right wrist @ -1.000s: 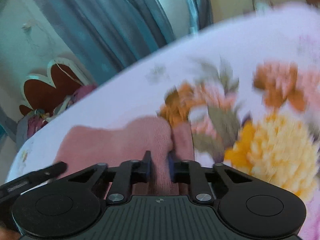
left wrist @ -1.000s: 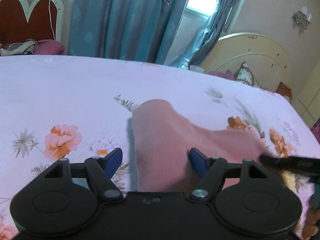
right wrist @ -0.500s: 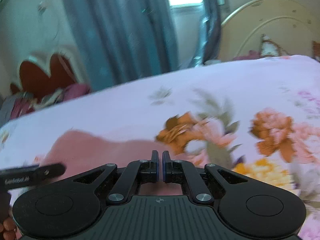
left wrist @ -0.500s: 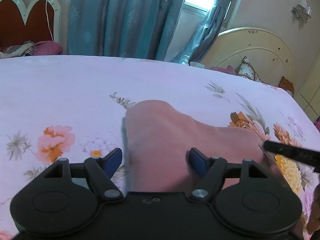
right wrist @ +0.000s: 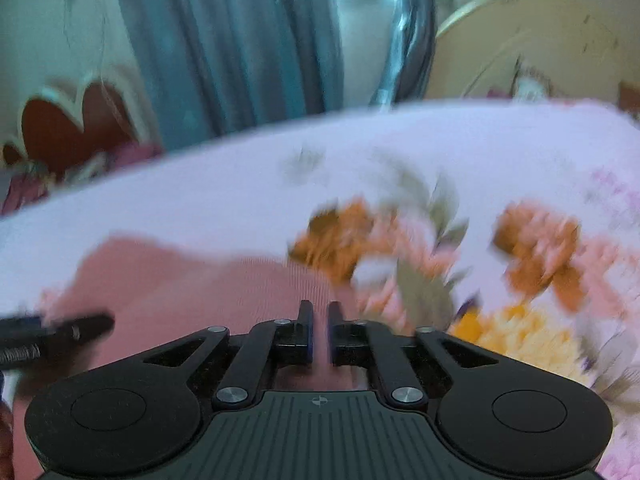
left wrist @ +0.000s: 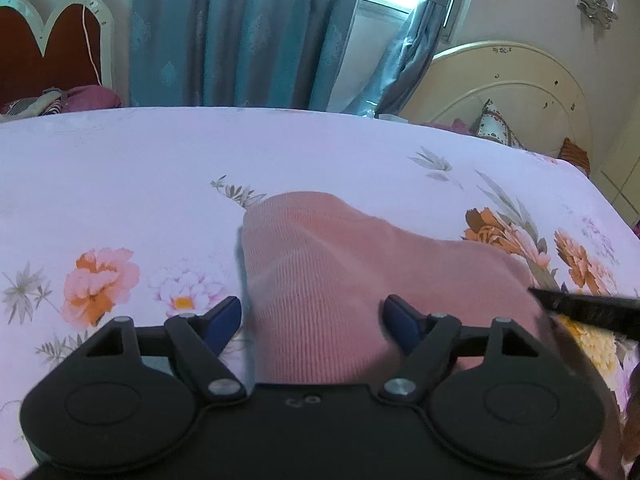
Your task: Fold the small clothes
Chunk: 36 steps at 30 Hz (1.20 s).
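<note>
A small pink ribbed knit garment lies on the floral bedsheet. My left gripper is open, its blue-tipped fingers spread on either side of the garment's near part, just above it. In the blurred right wrist view the garment lies to the left and ahead. My right gripper has its jaws nearly closed with a narrow gap, over the garment's right edge; nothing shows between them. The right gripper's finger shows as a black bar at the right edge of the left wrist view.
The bed stretches wide ahead and to both sides. Blue curtains and a window hang behind it. A cream headboard with pillows stands at the far right, and a red heart-shaped headboard at the far left.
My right gripper let go of the garment's edge, lifted and swung, then came back down over the edge with jaws slightly parted. The garment now lies flatter. My left gripper barely moved.
</note>
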### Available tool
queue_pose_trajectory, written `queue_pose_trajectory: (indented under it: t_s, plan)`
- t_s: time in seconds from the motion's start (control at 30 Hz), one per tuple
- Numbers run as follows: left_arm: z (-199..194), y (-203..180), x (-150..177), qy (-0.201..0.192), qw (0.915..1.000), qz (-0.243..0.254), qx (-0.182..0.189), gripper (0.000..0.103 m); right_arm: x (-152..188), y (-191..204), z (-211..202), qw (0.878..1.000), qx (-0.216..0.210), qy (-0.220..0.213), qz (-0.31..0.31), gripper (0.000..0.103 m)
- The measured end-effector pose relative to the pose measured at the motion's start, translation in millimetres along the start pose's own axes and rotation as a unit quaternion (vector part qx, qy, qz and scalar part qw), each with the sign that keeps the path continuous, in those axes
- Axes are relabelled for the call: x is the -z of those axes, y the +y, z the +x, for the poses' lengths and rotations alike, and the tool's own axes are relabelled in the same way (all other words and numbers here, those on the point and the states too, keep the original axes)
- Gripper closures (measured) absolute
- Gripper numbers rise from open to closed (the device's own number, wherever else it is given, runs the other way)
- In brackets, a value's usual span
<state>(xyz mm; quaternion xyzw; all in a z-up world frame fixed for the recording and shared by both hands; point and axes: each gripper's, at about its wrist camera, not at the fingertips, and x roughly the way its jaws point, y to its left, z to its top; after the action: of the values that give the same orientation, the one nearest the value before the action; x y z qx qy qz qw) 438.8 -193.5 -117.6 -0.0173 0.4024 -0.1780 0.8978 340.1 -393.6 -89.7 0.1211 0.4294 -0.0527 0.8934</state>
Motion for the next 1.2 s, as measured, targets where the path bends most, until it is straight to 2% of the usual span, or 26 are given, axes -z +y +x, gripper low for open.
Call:
queue_pose_trajectory:
  t_s: [0.1,0.13,0.17,0.3,0.43,0.6,0.73,0.9,1.0,1.07,1.13,1.2]
  plan:
    - [0,-1,0,0.0,1.0,0.006,-0.004,0.022,3,-1,5,1.0,0.02,-0.003,-0.013,0.084]
    - [1,-1,0,0.001,1.0,0.006,-0.006,0.021,3,-1,7,0.999,0.028,-0.004,-0.015,0.077]
    - [1,-1,0,0.002,1.0,0.003,-0.006,0.02,3,-1,8,0.999,0.033,-0.005,-0.017,0.075]
    - [-2,-1,-2,0.005,0.9999,0.001,-0.011,0.02,2,-2,3,0.999,0.031,0.001,-0.011,0.075]
    - [-14,-2,-1,-0.002,0.9998,0.001,-0.021,0.02,2,-5,-22,1.0,0.019,-0.015,0.009,0.074]
    - [-39,-4,4,-0.021,0.9997,0.006,-0.014,0.026,7,0,-50,0.999,0.0,-0.032,-0.005,0.074]
    - [-53,-5,14,-0.022,0.9996,0.019,-0.006,0.026,15,-14,-47,0.999,-0.032,0.001,0.044,0.075]
    - [-49,-6,23,-0.017,0.9995,0.025,-0.009,0.024,21,-17,-35,0.994,-0.067,0.031,0.083,0.075]
    - [-47,-7,24,-0.016,0.9995,0.025,-0.01,0.024,19,-13,-34,0.993,-0.079,0.025,0.088,0.075]
    - [-47,-8,24,-0.016,0.9994,0.028,-0.011,0.024,19,-6,-37,0.995,-0.074,0.012,0.065,0.082]
    - [-46,-8,24,-0.016,0.9994,0.03,-0.011,0.023,20,1,-41,0.997,-0.07,-0.011,0.036,0.082]
    - [-46,-8,25,-0.015,0.9994,0.03,-0.009,0.023,18,-7,-34,0.996,-0.069,-0.007,0.061,0.082]
